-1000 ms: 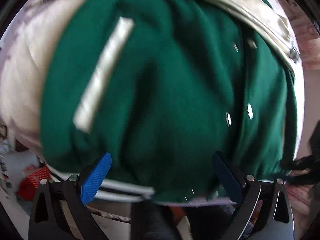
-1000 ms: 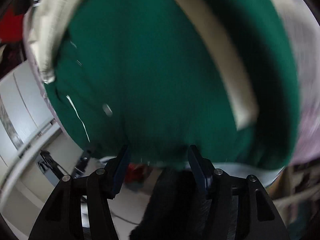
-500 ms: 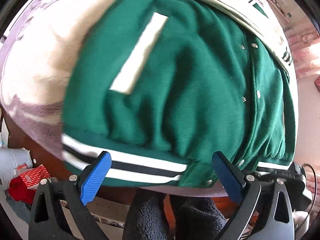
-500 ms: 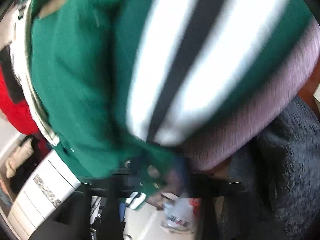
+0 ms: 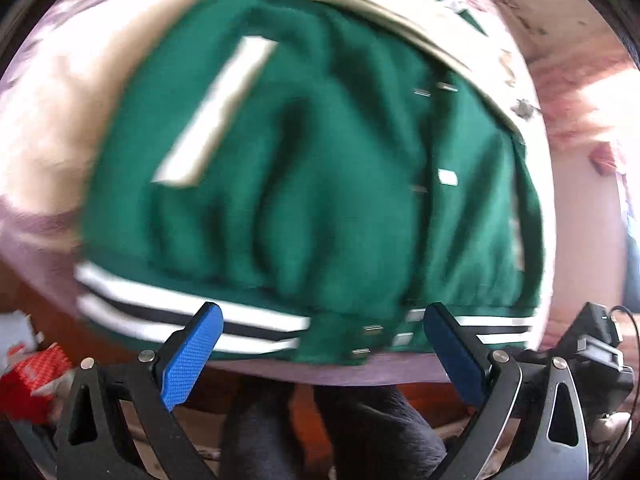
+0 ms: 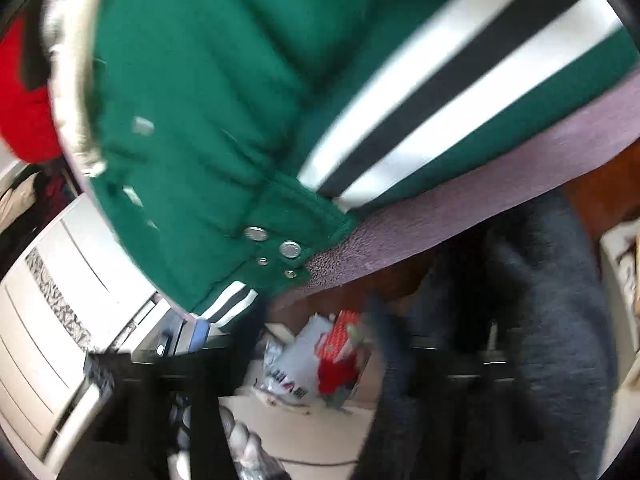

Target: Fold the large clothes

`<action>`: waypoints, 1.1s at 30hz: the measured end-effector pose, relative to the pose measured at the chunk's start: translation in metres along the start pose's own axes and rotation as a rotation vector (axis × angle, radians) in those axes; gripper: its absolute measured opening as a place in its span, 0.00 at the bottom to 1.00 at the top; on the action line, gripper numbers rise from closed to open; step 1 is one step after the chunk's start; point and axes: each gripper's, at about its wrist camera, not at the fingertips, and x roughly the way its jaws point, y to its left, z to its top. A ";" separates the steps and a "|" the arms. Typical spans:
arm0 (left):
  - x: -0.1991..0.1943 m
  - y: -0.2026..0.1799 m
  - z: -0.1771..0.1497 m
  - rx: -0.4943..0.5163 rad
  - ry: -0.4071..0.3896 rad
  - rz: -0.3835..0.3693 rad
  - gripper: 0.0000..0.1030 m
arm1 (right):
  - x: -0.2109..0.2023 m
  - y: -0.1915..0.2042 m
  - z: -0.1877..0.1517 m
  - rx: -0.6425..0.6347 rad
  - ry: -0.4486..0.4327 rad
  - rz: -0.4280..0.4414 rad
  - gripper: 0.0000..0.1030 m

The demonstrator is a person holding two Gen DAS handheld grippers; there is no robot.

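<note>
A green varsity jacket (image 5: 320,184) with cream sleeves and a white-and-black striped hem (image 5: 248,320) lies spread on a purple-covered table (image 5: 360,372). My left gripper (image 5: 322,344) hovers over the hem at the table's near edge, open, with its blue pads (image 5: 192,356) wide apart and nothing held. In the blurred right wrist view the hem corner with its metal snaps (image 6: 276,244) lies at the table edge (image 6: 460,208). My right gripper (image 6: 296,352) sits below that corner; its jaws are opening and nothing is between them.
The person's legs in dark fleece trousers (image 5: 360,432) stand against the table's near edge. A red packet and a plastic bag (image 6: 320,356) lie on the floor. White cabinet doors (image 6: 52,280) are at the left, a red cloth (image 6: 24,92) beyond the jacket, black equipment (image 5: 592,344) at the right.
The left gripper drew back, so the striped hem shows in full. The right gripper swung to the hem corner, closed at it half a second ago, and now stands apart, free of the jacket.
</note>
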 end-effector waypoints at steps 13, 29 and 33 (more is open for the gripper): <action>0.066 -0.072 0.038 0.075 0.026 0.049 0.17 | -0.186 -0.005 0.140 -0.037 -0.424 -0.050 0.64; 0.081 -0.069 0.025 -0.122 -0.049 0.175 0.20 | -0.165 0.114 0.348 -0.418 -0.290 -0.264 0.00; 0.076 -0.068 0.025 -0.148 -0.045 0.180 0.20 | -0.183 0.081 0.371 -0.357 -0.193 -0.086 0.00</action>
